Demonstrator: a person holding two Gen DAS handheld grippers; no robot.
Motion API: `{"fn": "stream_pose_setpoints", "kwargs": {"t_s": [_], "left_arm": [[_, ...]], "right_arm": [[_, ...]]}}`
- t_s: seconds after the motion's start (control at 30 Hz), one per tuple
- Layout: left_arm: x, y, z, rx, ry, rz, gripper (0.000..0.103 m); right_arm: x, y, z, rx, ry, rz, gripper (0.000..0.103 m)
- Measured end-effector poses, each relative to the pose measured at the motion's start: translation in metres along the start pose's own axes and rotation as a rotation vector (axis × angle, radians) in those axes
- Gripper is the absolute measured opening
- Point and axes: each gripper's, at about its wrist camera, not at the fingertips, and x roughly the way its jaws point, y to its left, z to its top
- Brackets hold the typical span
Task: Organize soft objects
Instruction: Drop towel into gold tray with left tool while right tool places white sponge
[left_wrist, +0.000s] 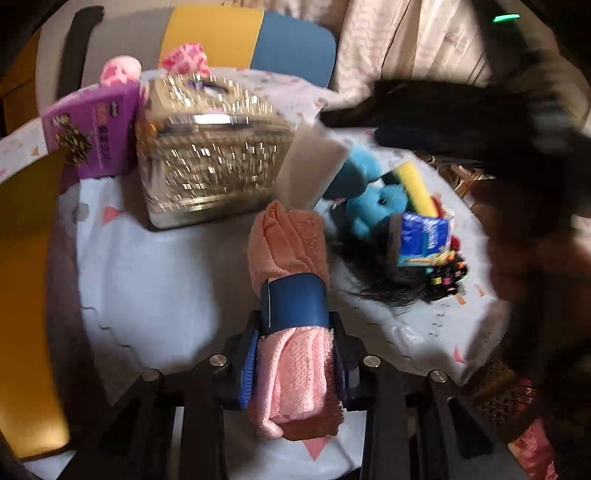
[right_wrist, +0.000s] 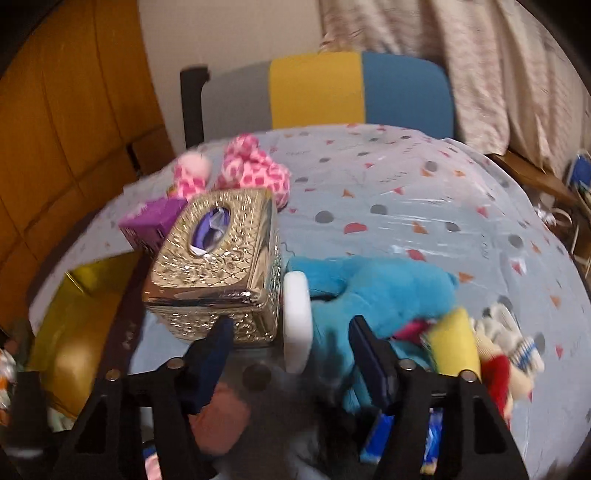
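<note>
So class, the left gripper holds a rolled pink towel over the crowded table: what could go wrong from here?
1. The towel is gripped at one end of the roll; its free end droops and could unroll or slip out.
2. The gold tissue box and the toy pile around the blue plush stand close, so a swing may knock them.
3. The right gripper is open near the white pad; the arms could collide.

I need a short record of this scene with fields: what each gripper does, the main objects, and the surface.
left gripper: shut on pink towel
right gripper: open, nothing held
ahead of right gripper: white sponge, blue plush toy
gold tissue box: upright, left of the blue plush toy
purple box: behind the tissue box
surface: table with patterned cloth
</note>
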Motion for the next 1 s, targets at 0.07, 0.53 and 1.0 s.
{"fn": "stream_pose_setpoints", "kwargs": {"t_s": [0.07,0.53,1.0], "left_arm": [[-0.016,0.003,-0.001,0.000,-0.026,-0.015,0.034],[-0.126,0.102,0.016,-0.292,-0.223,0.029,0.034],[-0.075,0.202,0.054,-0.492,-0.151,0.219,0.036]], "right_arm": [[0.016,0.003,0.002,-0.030,0.037,-0.015,0.033],[-0.037,0.003,-0.016,-0.024,-0.019,0.019,0.017],[-0.080,0.027,-0.033,-0.043,-0.050,0.100,0.017]]}}
